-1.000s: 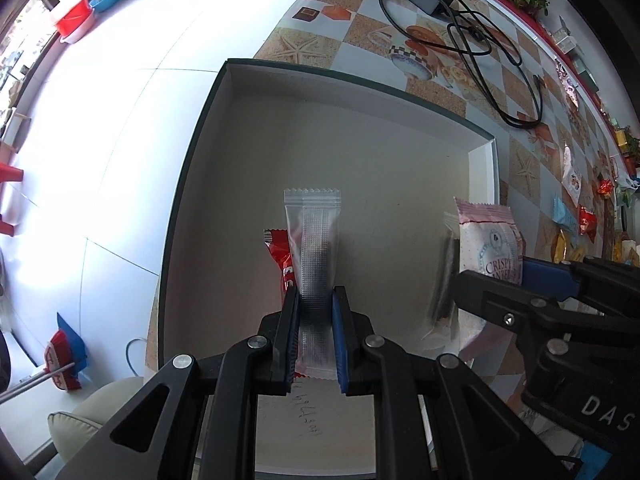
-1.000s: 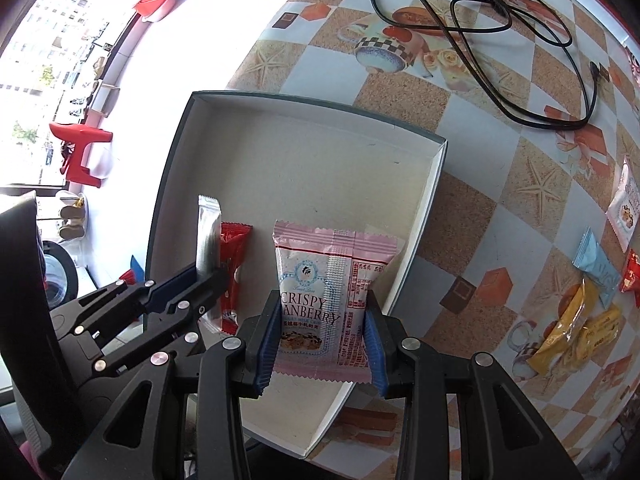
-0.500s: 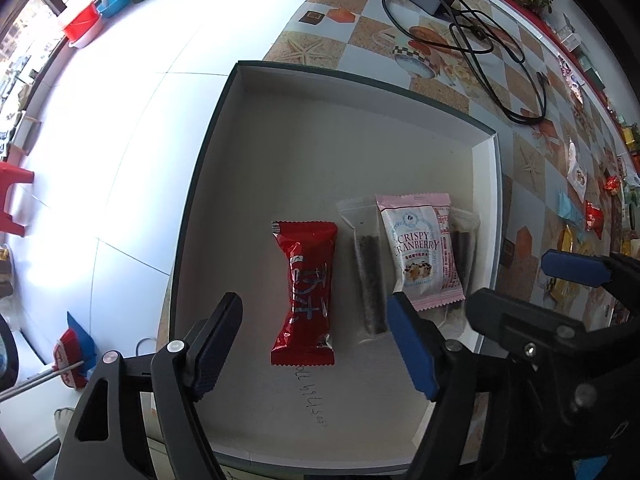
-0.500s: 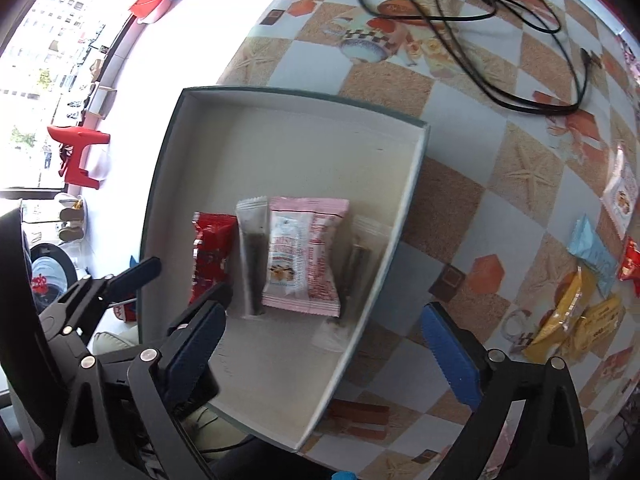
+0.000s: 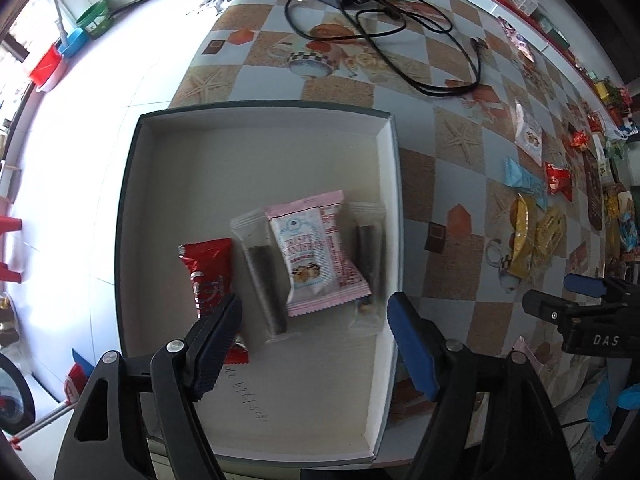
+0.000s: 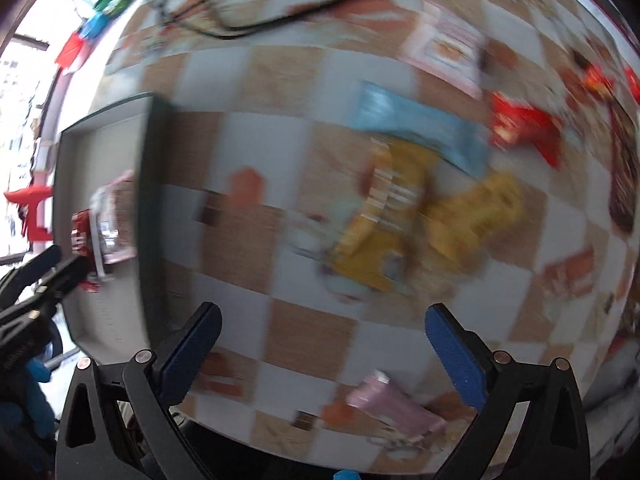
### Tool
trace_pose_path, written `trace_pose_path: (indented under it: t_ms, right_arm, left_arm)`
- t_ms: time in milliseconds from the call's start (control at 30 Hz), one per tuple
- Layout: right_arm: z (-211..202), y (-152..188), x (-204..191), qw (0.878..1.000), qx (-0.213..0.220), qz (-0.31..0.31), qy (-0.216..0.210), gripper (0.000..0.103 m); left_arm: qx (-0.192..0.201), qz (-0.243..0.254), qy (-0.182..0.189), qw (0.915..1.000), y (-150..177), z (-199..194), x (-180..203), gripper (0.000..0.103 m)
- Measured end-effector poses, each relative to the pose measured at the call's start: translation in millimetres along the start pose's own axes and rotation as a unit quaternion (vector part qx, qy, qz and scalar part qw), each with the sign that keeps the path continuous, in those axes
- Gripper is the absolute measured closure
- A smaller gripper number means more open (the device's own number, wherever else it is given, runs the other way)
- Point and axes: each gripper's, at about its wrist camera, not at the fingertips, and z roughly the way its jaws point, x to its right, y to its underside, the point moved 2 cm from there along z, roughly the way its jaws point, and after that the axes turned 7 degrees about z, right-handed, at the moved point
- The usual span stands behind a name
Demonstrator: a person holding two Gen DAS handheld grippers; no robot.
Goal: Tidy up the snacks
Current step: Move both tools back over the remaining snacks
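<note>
Two hand-held grippers, both yours, both empty: left hand-held gripper [image 5: 314, 322] wide above the box [image 5: 388, 216]; right hand-held gripper [image 6: 322, 330], jaws just opened wide, over desk [image 6: 316, 332] snacks.

Inside the box [image 5: 260, 152] lie four snack packets: one red wrapper [image 5: 208, 268], one pink cranberry packet [image 5: 312, 252] and two clear sleeves [image 5: 260, 264] holding dark bars (the second [image 5: 368, 240] half hidden beside the pink one). Out on the table [image 5: 420, 80] right of the box: two yellow packets [image 5: 520, 232], one blue packet [image 5: 524, 182], one black cable [image 5: 400, 28].
</note>
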Motion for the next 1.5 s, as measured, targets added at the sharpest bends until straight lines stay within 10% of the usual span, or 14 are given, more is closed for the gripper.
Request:
trace_pose_path:
  t_ms: [333, 933, 1500]
  right_arm:
    - [33.2, 58.6, 93.8, 0.996, -0.045, 0.066, 0.037, 0.001]
    - [85.8, 101.7, 35.6, 0.994, -0.055, -0.048, 0.076, 0.001]
    - [84.9, 98.7, 126.2, 0.996, -0.039, 0.060, 0.054, 0.000]
  left_arm:
    - [-0.006, 0.064, 0.009, 0.9979, -11.6, 7.8, 58.4, 0.025]
    - [-0.045, 0.114, -0.004, 0.9925, -13.7, 33.6, 124.5, 0.025]
    - [-0.052, 0.142, -0.001, 0.9886, -57.5, 63.0, 199.8, 0.025]
